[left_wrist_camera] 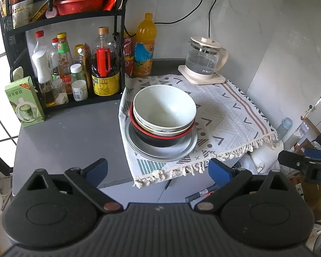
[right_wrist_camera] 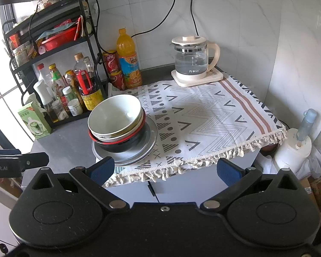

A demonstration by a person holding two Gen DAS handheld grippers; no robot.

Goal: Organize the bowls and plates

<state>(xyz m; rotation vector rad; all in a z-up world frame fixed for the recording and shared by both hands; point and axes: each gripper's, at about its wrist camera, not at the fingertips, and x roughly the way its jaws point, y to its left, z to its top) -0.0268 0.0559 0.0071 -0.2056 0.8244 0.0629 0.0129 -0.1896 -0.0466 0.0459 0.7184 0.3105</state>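
Both hand-held grippers are spread wide and carry nothing: your left hand-held gripper (left_wrist_camera: 158, 172) and your right hand-held gripper (right_wrist_camera: 164, 170) hang off the front edge of the table (left_wrist_camera: 70, 137), well short of the dishes. On the patterned cloth (right_wrist_camera: 203, 115) at its left edge stands the stack: a white bowl (left_wrist_camera: 164, 106) nested in a second pale bowl, that in a black bowl with a red rim (left_wrist_camera: 158, 139), all on grey plates (left_wrist_camera: 160, 150). Everything already looks nested, so you seem to be at the closing step, or about to reach for the whole stack. If you lift it, take the plates' rim from both sides and keep level, since the bowls sit off-centre toward the rack of bottles (left_wrist_camera: 75, 70)
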